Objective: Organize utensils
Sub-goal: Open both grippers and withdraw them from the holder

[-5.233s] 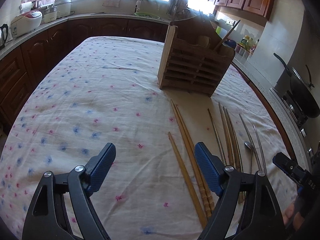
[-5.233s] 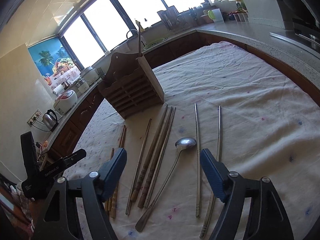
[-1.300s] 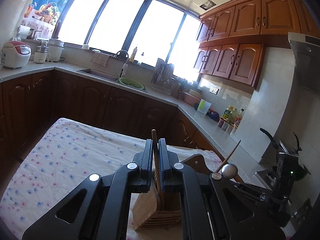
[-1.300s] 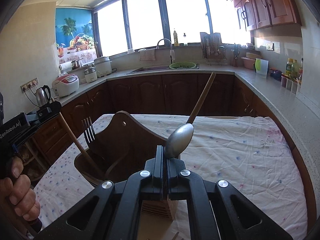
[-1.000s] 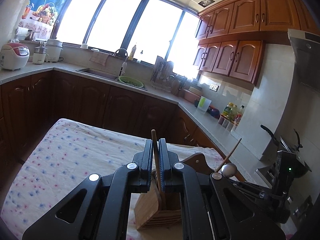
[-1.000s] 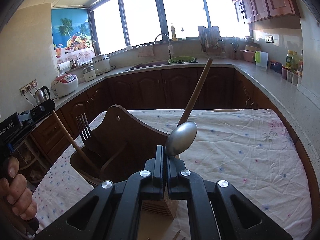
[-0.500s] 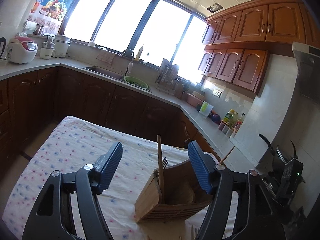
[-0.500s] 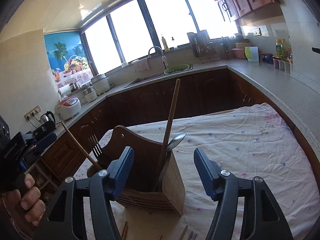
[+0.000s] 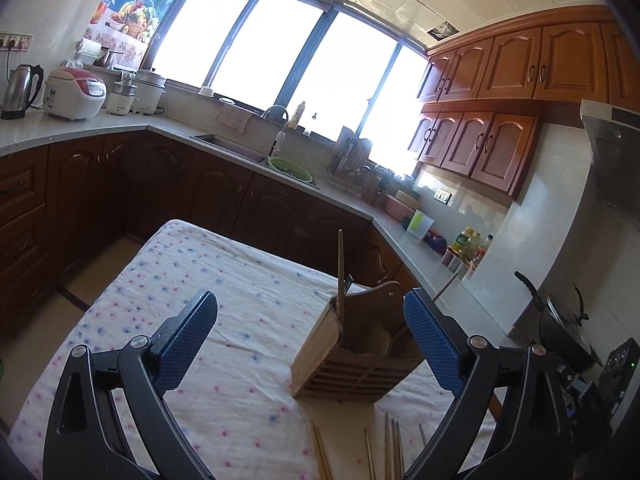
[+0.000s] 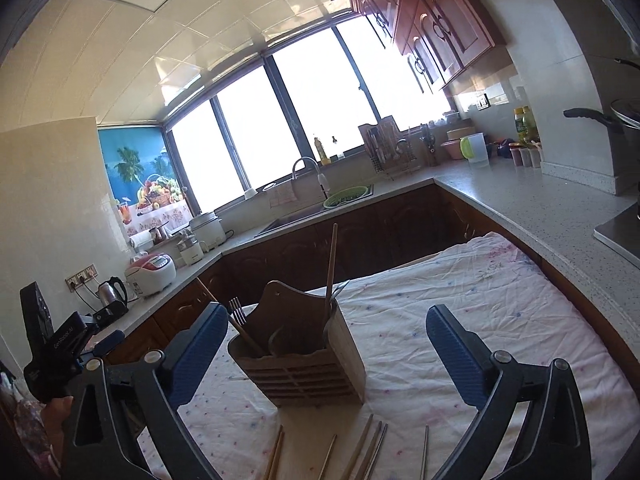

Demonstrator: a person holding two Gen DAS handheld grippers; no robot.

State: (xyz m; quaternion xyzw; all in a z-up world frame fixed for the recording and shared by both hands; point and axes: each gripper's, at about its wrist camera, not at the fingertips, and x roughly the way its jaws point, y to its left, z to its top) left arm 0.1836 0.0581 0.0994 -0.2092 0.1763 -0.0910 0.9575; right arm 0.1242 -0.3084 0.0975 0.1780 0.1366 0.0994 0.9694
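A slatted wooden utensil holder (image 9: 352, 364) (image 10: 304, 364) stands on the floral tablecloth (image 9: 224, 320). In it lean a wooden chopstick (image 9: 340, 268) (image 10: 330, 264), a fork (image 10: 237, 309) and a spoon, mostly hidden by the holder's wall. My left gripper (image 9: 310, 340) is pulled back in front of the holder, jaws still opening, nothing between them. My right gripper (image 10: 322, 354) also hangs before the holder, jaws opening wide and empty. Tips of loose chopsticks (image 9: 394, 454) (image 10: 360, 452) lie on the cloth near the bottom edge of both views.
Dark wood cabinets and a pale worktop (image 10: 532, 204) wrap around the table, with a sink (image 9: 236, 150), rice cooker (image 9: 76, 94) and kettle (image 10: 112, 292). A wok (image 9: 560, 332) sits at the right. A hand holding the other gripper (image 10: 56, 344) shows at the left of the right wrist view.
Both grippers let go: the left released the chopstick and the right the spoon into the holder. Both jaws spread wide and both grippers drew back, so the holder looks smaller.
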